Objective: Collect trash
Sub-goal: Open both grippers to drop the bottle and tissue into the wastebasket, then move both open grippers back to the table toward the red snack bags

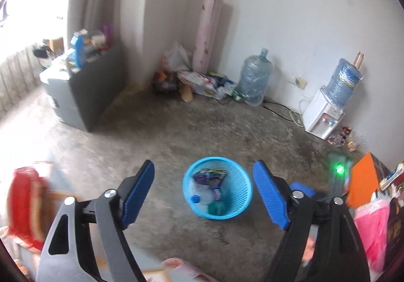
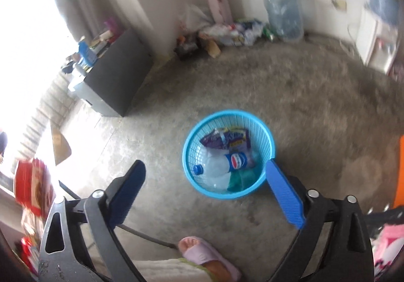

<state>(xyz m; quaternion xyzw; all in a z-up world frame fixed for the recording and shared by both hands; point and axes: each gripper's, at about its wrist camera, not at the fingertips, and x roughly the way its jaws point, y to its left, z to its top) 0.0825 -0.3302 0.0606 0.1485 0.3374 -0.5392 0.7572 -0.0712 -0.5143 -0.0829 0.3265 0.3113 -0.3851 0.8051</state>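
Bare concrete floor (image 1: 156, 135) and white walls fill both wrist views; strong daylight from a window at far left washes out that edge. At left, a red container (image 1: 24, 203) sits blurred at the frame edge in the left wrist view. Further back, a grey cabinet (image 1: 83, 95) stands by the curtain with assorted clutter piled on top. In the corner, a pink roll (image 1: 208, 34) leans upright against the wall above a heap of bags and wrappers (image 1: 202, 82), with a large empty water jug (image 1: 255, 79) just beside the heap. At right, a white water dispenser (image 1: 323, 117) carries an inverted blue bottle. Left gripper (image 1: 203, 196): blue pads spread wide, nothing between them, angled down at the floor. Right gripper (image 2: 205, 193): jaws likewise wide apart and empty; its right pad overlaps the bin rim in the picture, contact cannot be told. Blue mesh bin (image 2: 265, 135) stands on the floor, centred ahead of both grippers. Inside it: a purple snack packet (image 2: 224, 140) at the back, a clear plastic bottle (image 2: 222, 165) with blue cap and blue label lying across the middle, something green (image 2: 242, 178) under the bottle. A person's foot in a pink slipper (image 2: 202, 254) shows at the bottom of the right wrist view, near the bin. Far right edge: an orange panel (image 1: 363, 178) and pink fabric (image 1: 371, 226).
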